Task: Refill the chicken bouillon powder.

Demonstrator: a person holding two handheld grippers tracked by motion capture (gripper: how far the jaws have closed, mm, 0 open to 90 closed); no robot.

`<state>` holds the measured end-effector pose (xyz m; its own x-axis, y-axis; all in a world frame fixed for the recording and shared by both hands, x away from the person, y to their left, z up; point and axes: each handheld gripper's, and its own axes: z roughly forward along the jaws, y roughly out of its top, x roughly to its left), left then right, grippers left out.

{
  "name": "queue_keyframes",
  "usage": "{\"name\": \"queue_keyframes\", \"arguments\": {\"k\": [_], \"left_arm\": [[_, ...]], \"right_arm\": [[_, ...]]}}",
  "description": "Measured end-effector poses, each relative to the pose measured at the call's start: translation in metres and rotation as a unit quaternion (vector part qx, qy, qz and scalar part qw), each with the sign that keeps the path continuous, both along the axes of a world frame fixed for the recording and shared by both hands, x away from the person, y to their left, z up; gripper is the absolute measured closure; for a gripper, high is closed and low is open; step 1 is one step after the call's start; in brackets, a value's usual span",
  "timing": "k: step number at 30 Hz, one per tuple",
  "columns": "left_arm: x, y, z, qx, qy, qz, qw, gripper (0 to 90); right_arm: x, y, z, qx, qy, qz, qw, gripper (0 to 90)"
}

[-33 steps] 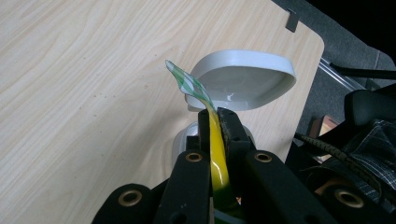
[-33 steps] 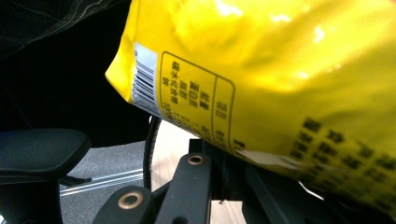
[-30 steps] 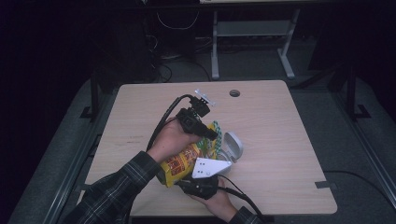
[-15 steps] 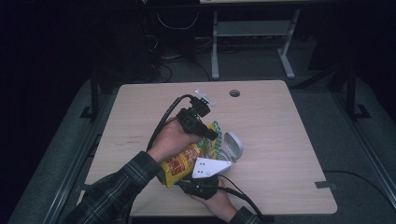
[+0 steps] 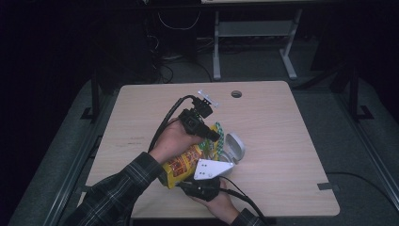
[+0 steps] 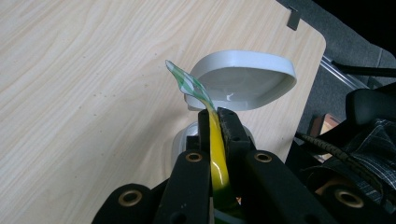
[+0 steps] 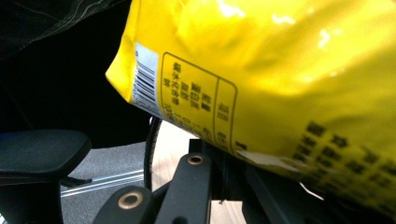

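I've got both grippers clamped on the glossy yellow crinkly snack bag: left gripper pinches its top seal, right gripper its bottom, above the open grey lidded container. Risk: thin seal slips, bag drops w/ contents spilling onto the light wooden table.

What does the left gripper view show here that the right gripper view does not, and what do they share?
Left gripper view: the left gripper shut on the thin green-checked top edge of the yellow snack bag, with an open grey lidded container just beyond on the wooden table.
Right gripper view: the bag's printed back with a barcode and text panels, close above the right gripper's jaws, plus a dark chair below.
Shared: the same yellow bag, black jaws and a strip of table.
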<state>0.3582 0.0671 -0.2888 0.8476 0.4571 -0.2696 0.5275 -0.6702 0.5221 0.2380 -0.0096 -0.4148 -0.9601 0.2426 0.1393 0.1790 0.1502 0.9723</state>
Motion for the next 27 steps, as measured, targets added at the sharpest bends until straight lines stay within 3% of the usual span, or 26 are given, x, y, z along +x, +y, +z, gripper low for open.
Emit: {"name": "queue_keyframes", "arguments": {"k": [27], "left_arm": [[0.0023,-0.0022,-0.0004,0.006,0.007,0.0,1.0,89.7]], "right_arm": [[-0.0003,-0.0008,0.0008,0.003,0.0,0.0,1.0,90.0]]}}
